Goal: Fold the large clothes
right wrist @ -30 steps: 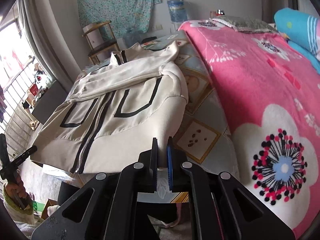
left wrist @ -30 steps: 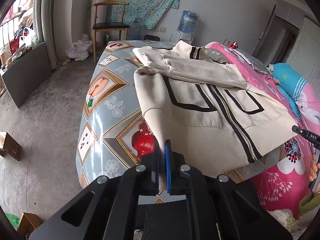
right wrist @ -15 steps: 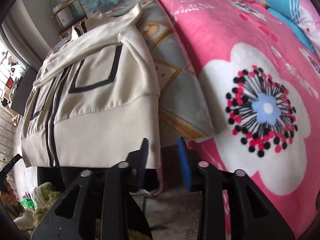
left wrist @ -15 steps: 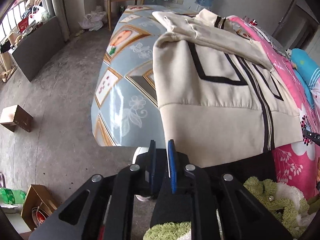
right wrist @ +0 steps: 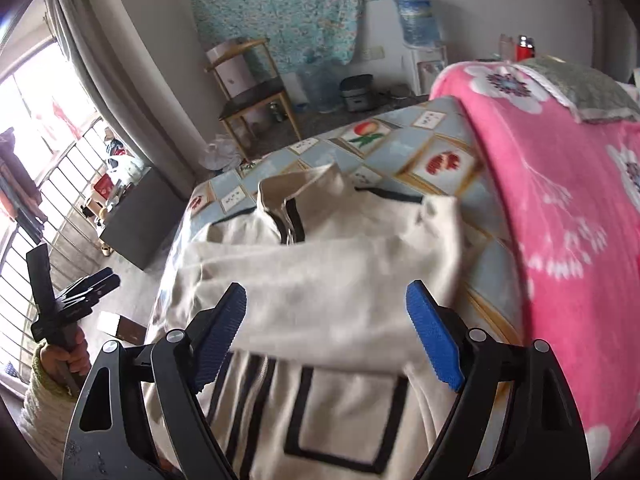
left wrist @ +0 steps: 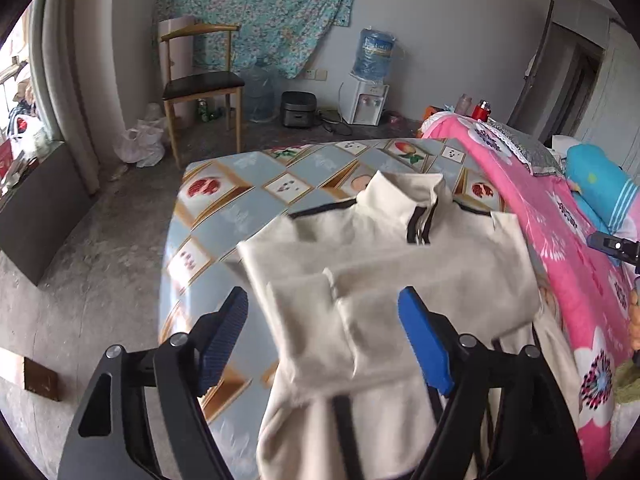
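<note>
A cream zip jacket (left wrist: 392, 280) with black stripes lies on the patterned table (left wrist: 224, 216), collar at the far end and sleeves folded across its chest. It also shows in the right wrist view (right wrist: 320, 280). My left gripper (left wrist: 324, 344) is open and empty, hovering over the jacket's near left part. My right gripper (right wrist: 328, 340) is open and empty, over the jacket's near right part. The left gripper also shows in the right wrist view (right wrist: 72, 292), held in a hand at the left edge. The jacket's hem is hidden below both views.
A pink flowered blanket (right wrist: 560, 208) covers the bed right of the table. A wooden chair (left wrist: 200, 88), a water dispenser (left wrist: 372, 80) and a rice cooker (left wrist: 298, 108) stand by the far wall. A dark cabinet (right wrist: 140, 216) and window bars stand at the left.
Both grippers let go of the jacket's hem corners, opened wide and moved up over the garment. The views now tilt up toward the collar and far wall.
</note>
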